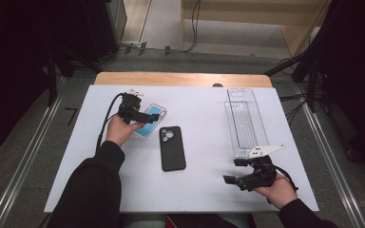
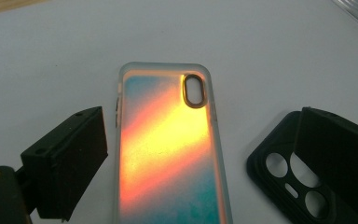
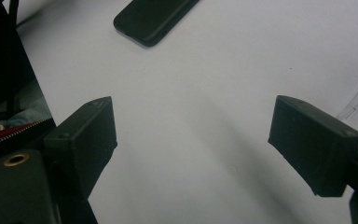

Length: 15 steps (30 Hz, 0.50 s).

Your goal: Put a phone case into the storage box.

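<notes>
Since our left gripper (image 2: pixel 200 158) stands open astride the light, slick phone case (image 2: pixel 168 149), we'd clamp its stiffer side edges.

- This is looking like a lab or recording studio, not a home.
- A white bench (image 1: pixel 195 190) is standing alone on grey carpet (image 1: pixel 33 156), with metal rails (image 1: pixel 335 166) running along the floor on both sides.
- Black curtains (image 1: pixel 9 57) are hanging at left and right, closing the space in.
- Cables (image 1: pixel 192 28) are trailing across the floor behind the bench, beside stands (image 1: pixel 309 66).
- Pale wooden panels (image 1: pixel 294 23) are showing at the back.
</notes>
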Motion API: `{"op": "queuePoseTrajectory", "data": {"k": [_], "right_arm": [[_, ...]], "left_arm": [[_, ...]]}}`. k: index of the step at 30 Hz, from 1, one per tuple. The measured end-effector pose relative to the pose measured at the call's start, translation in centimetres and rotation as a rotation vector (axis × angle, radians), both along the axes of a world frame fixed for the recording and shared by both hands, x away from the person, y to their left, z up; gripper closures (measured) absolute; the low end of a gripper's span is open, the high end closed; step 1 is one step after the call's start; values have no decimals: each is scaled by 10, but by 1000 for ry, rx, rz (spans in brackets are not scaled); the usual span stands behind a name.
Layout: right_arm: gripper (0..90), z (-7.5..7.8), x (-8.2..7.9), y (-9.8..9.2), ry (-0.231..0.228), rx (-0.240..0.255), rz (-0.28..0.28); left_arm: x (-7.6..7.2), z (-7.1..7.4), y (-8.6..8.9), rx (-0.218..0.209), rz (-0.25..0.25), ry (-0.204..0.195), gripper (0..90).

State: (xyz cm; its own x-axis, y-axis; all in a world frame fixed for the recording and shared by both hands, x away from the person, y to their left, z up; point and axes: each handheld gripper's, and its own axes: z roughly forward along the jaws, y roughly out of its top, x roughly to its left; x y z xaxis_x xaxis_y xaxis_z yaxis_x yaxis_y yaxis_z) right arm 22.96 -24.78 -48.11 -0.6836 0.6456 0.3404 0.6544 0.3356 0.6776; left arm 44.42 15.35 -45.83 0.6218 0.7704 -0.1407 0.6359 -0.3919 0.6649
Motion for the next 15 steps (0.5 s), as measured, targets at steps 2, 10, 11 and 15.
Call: {"op": "queuePoseTrajectory", "data": {"k": [2,10,11,15], "right_arm": [[131,0,0,0,0,0,1],[131,0,0,0,0,0,1],[131,0,0,0,1,0,1],[131,0,0,0,0,0,2]], "left_arm": [[1,-1,0,11,-2,3,29],[3,-10,-5,40,0,14,29],[2,-11,-5,42,0,15,29],[3,-15,-6,67,-8,32,29]]}}
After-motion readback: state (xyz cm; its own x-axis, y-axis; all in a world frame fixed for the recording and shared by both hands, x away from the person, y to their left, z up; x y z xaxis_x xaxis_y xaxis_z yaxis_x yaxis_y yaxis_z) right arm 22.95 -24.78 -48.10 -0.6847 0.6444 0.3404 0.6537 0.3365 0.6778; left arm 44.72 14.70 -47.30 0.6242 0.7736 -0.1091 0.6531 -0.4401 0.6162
